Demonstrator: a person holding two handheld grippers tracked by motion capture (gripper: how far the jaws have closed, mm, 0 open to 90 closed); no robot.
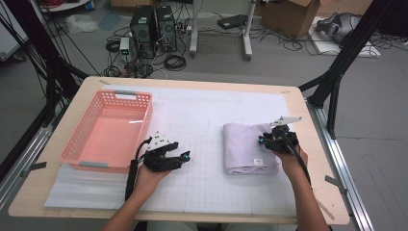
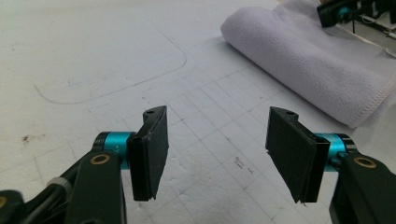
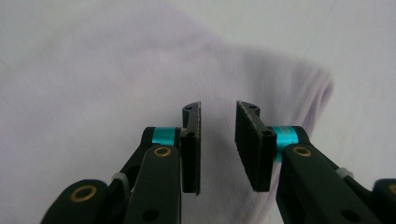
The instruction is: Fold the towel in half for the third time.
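Near edge of the desk [image 1: 33, 204]: both my forearms come in over the white gridded mat [image 1: 202, 192] that covers most of the top

Left gripper [image 1: 185, 156]: rests low over the mat, left of centre, just beside the near right corner of the pink basket [image 1: 86, 159]. Jaws point toward the right edge. In the left gripper view they stand well apart with bare mat between them; released, nothing held

Right gripper [image 1: 261, 139]: over the right half of the desk, on the right-hand part of the folded towel [image 1: 243, 144], jaws pointing left across it. In the right gripper view [image 3: 218, 144] the pads stand a narrow gap apart, towel cloth blurred close behind them, nothing visibly pinched between; not clenched on the cloth as far as I can see

Towel: pale lilac, folded into a thick oblong, lying flat on the mat toward the right edge, small label at its near right corner. In the left gripper view [image 2: 308, 56] its rolled fold faces my left jaws, well apart from them

Basket: far left of the desk, long side along the left edge, nothing in it
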